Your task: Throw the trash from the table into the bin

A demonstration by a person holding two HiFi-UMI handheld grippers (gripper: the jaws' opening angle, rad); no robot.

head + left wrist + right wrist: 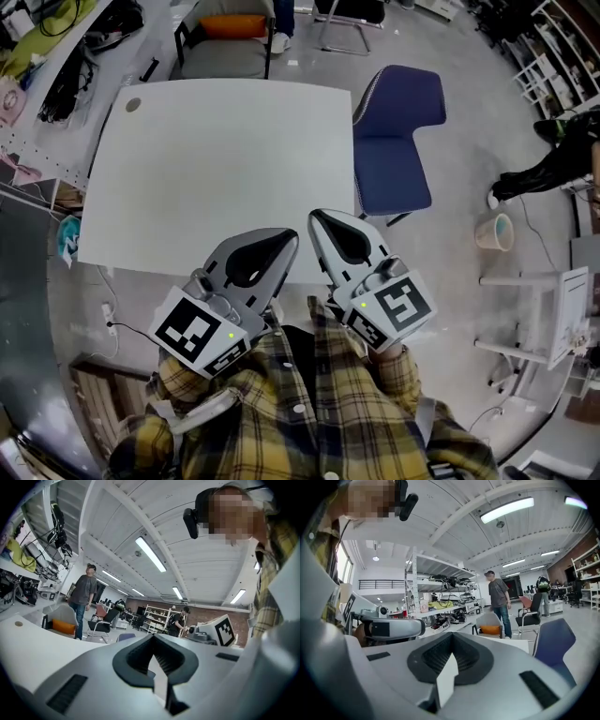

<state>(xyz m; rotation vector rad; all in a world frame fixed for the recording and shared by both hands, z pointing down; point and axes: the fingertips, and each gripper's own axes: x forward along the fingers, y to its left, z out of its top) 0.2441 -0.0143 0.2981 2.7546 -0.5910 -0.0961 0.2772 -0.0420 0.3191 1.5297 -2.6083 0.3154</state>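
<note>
Reaching out from this posture risks a fumbled pickup: the left gripper (289, 238) and right gripper (317, 218), smooth grey moulded shells with ribbed black pads and a marker cube each, hang just before the plaid flannel shirt (281, 412) with their jaws pressed together on nothing. Unless the jaws part first, they would probably shove an item rather than seize it. Beyond them the desk (216, 169), a flat matte white slab with rounded corners, shows no trash, only a small round grommet (133, 105) at its far left corner. The pale, round, tapered tub (494, 232), probably the bin, stands on the grey floor well to the right, past the blue padded chair (394, 141), which could catch a swinging arm.
</note>
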